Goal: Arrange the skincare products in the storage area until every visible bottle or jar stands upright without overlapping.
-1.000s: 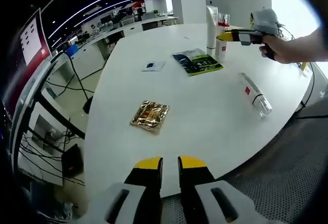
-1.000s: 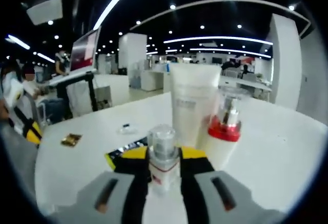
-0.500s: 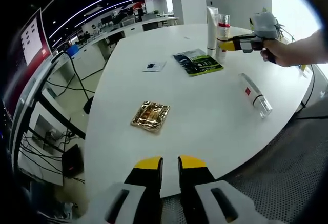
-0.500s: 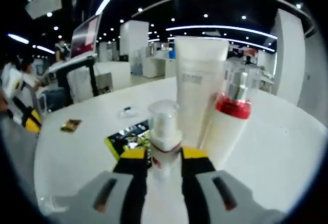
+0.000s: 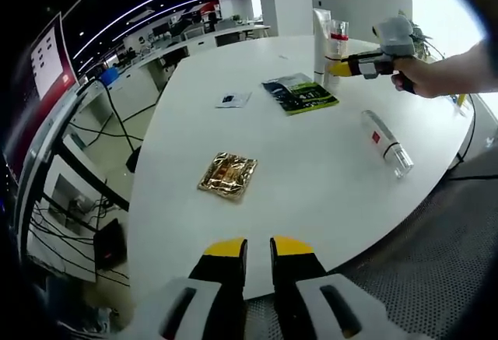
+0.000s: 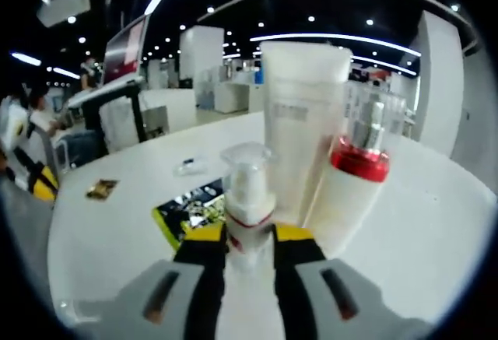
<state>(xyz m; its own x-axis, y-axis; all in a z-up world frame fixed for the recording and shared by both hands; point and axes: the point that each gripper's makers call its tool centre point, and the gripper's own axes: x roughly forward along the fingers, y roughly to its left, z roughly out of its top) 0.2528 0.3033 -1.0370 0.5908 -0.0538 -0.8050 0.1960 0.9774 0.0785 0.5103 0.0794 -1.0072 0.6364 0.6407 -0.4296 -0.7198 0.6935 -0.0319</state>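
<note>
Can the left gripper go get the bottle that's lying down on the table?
Probably yes. The left gripper is open and holds nothing, and only bare table lies between it and the lying bottle. The right gripper is busy farther off.

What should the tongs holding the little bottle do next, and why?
Probably let go. The right tongs are shut on the small pump bottle, which looks upright on the white table beside the white tube and the red-collared bottle. Whether it touches them I cannot tell. Then the clear bottle, lying on its side, would need standing up.
</note>
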